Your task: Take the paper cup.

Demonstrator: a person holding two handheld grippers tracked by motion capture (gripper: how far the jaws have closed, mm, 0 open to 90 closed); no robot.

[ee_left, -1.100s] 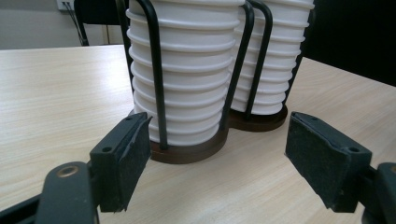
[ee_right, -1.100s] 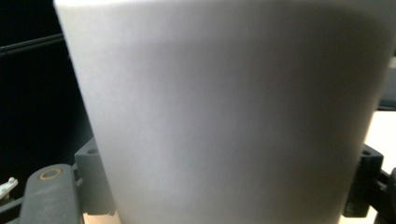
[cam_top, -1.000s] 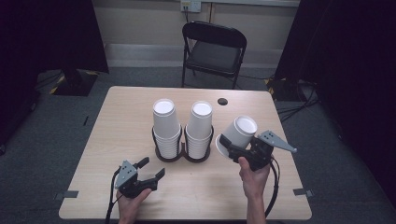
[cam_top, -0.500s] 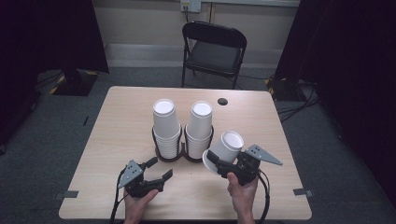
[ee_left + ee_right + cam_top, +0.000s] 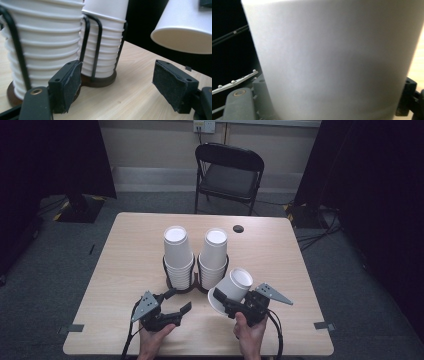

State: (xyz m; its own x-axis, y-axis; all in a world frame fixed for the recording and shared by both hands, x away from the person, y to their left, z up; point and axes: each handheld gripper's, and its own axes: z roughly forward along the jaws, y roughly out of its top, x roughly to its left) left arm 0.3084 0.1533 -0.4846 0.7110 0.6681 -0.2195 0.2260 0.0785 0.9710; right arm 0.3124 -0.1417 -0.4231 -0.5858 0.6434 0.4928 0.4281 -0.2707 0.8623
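Right gripper [image 5: 229, 301] clamps a tilted paper cup [image 5: 231, 289] beside the cup holder [image 5: 196, 286]. Left gripper [image 5: 176, 301] hangs spread apart, empty, above the table [image 5: 125, 250].

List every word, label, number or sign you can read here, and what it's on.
None: no readable text in any view.
The held cup and both cup stacks are plain white.
The grippers' grey plates bear no marks.
The wall outlet is too small to read.
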